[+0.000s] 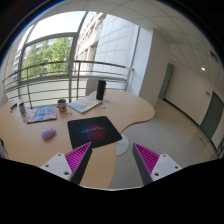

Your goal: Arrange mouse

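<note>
A small grey-lilac mouse point(48, 133) lies on the wooden desk point(118, 108), to the left of a dark mouse mat with a pink pattern point(93, 130). My gripper point(112, 160) hangs high above the desk's front edge, well short of the mouse and the mat. Its two fingers point(76, 158) with magenta pads stand wide apart, with nothing between them. The mouse lies beyond the left finger; the mat lies just ahead of the gap.
A magazine point(41, 114), a keyboard point(85, 103), a dark speaker point(100, 89) and a cup point(61, 103) sit farther back on the desk. A window with a railing is behind. The floor and a white desk leg point(124, 146) lie to the right.
</note>
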Demonstrator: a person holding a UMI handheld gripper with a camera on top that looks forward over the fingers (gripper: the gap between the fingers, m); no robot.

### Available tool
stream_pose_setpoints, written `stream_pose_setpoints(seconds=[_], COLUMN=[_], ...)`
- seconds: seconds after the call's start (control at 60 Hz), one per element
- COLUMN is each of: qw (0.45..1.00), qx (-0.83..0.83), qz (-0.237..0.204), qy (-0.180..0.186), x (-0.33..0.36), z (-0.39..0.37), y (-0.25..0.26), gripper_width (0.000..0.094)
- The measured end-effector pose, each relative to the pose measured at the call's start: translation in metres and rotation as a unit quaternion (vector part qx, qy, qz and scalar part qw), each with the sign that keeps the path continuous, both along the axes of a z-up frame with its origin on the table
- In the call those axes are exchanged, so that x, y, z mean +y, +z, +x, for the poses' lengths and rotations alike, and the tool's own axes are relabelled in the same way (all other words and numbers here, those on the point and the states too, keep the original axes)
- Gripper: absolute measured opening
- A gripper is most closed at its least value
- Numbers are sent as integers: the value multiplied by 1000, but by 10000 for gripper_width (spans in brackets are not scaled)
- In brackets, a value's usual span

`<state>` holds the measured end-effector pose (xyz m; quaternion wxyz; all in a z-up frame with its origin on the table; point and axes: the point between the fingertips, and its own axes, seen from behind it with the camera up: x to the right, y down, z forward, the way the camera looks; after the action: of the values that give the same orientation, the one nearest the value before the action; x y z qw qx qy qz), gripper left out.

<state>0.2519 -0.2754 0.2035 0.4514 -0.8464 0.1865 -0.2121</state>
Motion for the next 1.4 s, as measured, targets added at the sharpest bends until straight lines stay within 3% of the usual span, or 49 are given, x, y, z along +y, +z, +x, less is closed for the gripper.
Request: stream_pose_setpoints(seconds=[0.133, 0.3, 0.433, 0.7, 0.833, 1.267, 1.333, 1.4], qw=[1000, 999, 997, 982, 974, 970, 970, 969], qx=[-6, -3, 36, 65, 81, 108, 108, 109], qz=[-8, -35, -58, -56, -53, -48, -51, -53], qy=[-17, -24, 21, 167, 206, 211, 213, 214], x=[-14, -50, -44, 82, 166, 330, 344, 354], z=[-1, -59, -136, -243, -261, -247, -249, -251], y=[-8, -44, -92, -162, -189, -221, -222, -222], gripper_width=[839, 839, 845, 848, 845, 832, 802, 715])
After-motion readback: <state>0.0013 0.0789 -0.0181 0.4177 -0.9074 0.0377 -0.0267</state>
